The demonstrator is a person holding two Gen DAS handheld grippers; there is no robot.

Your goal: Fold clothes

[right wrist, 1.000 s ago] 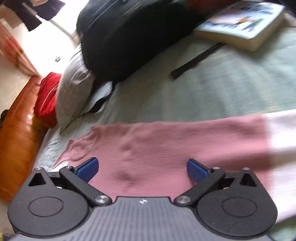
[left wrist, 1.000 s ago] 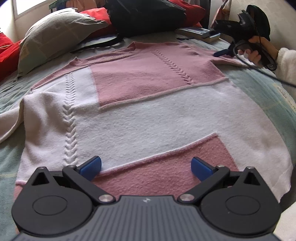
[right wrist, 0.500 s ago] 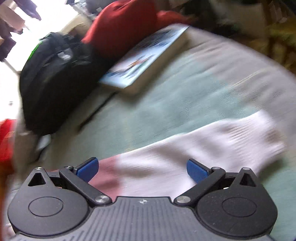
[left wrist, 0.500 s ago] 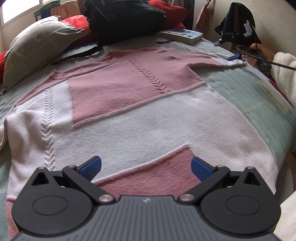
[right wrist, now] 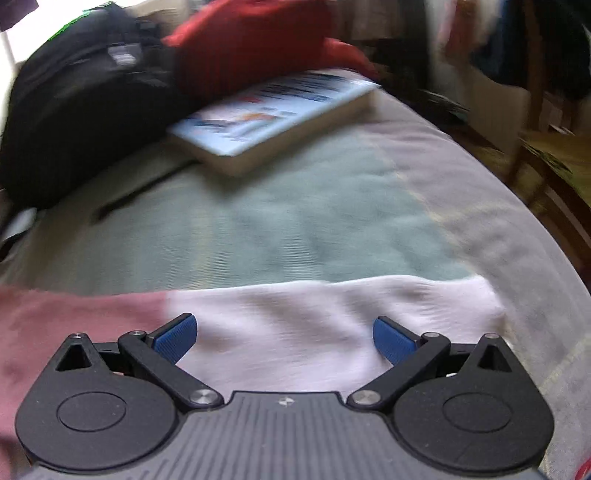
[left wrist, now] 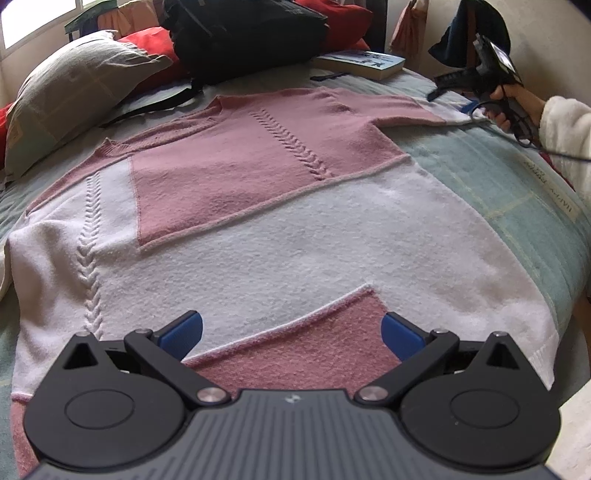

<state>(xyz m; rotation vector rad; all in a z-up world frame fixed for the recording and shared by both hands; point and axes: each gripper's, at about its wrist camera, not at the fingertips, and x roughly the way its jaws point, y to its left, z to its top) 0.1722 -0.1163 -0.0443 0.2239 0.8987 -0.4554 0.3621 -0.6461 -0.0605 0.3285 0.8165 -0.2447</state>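
Pink-and-white sweater [left wrist: 280,221] lies flat on bed [left wrist: 517,192], sleeve [right wrist: 332,314] running crosswise just ahead of your right gripper [right wrist: 284,336], jaws spread wide w/ nothing held; left gripper [left wrist: 291,332], likewise spread, hovers over hem, so right is nearer.

Soft daylight came from a window [left wrist: 14,22] up and left of the left gripper [left wrist: 291,332], overexposed there. That view was sharp; the right wrist view was motion-smeared ahead of the right gripper [right wrist: 284,338]. Fisheye bending curved both frames' edges.
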